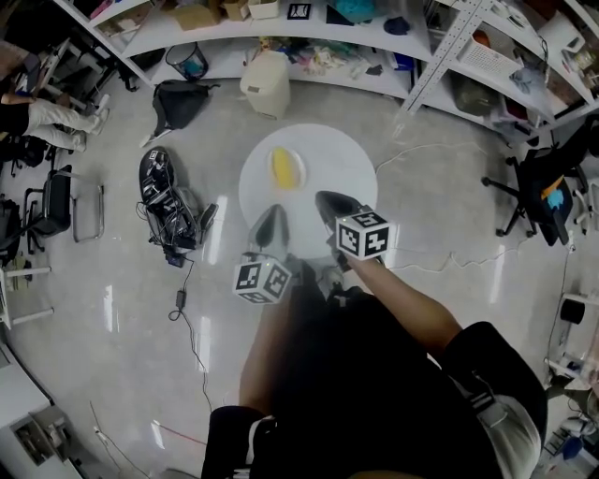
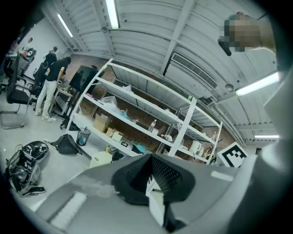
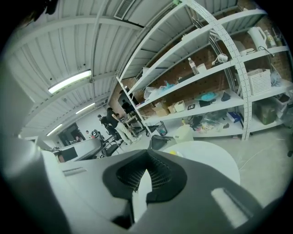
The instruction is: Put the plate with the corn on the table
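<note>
My left gripper (image 1: 271, 224) and right gripper (image 1: 333, 208) both have jaws pressed together on nothing, near the round table's (image 1: 354, 157) near edge. The plate (image 1: 299, 160) with corn (image 1: 283, 169) sits there.

Glossy grey floor (image 1: 112, 309), white shelving (image 1: 309, 37), black chair (image 1: 53, 201), ceiling strip lights (image 2: 112, 13)

Table (image 1: 344, 161): R half bare, clear lane ahead of my R gripper (image 1: 328, 200). L half blocked by plate (image 1: 301, 166) w/ corn (image 1: 284, 169), straight ahead of my L gripper (image 1: 272, 213). Beige bin (image 1: 266, 82) and shelving (image 1: 374, 42) stand beyond far rim.
</note>
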The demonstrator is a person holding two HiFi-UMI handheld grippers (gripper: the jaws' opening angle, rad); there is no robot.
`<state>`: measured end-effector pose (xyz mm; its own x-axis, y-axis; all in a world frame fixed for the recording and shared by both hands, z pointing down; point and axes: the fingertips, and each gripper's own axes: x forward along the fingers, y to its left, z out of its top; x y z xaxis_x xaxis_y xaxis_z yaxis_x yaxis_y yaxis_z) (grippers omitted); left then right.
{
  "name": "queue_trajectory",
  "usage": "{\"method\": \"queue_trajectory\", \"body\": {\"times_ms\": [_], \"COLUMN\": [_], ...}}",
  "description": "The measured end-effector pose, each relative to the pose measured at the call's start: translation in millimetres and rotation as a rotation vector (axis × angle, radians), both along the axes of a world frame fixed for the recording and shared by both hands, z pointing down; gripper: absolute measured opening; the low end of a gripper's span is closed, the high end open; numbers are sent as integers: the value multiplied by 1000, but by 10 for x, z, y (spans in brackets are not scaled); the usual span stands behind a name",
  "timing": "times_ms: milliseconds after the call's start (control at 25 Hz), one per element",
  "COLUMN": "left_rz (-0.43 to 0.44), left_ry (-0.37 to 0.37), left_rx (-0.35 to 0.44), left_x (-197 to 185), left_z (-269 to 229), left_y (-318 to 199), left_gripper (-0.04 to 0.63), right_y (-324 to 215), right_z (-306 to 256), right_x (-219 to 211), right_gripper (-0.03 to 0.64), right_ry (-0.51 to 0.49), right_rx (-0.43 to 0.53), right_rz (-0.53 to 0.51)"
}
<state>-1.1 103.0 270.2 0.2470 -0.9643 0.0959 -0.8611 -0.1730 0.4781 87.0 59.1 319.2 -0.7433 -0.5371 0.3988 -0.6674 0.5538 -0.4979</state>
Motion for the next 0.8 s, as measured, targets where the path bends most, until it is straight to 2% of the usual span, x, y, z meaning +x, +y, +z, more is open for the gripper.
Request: {"method": "queue_trajectory", "body": {"times_ms": [440,640,800], "left_rz": [-10,-7,1], "left_ry": [-43,-64,-77], "left_rx": [70,75,72], "left_x": [195,241,285], "left_z": [-279,-302,-265], "left_y": [293,417,445], "left_gripper": [3,3,3], "right_y": [301,464,514], "right_z": [-476,-652,-671], "right_x": [196,187,193], "right_gripper": [9,9,8], "right_ry": [-60,-103,-105], "right_rx": [130,224,244], "right_rz": [4,-29,-51]}}
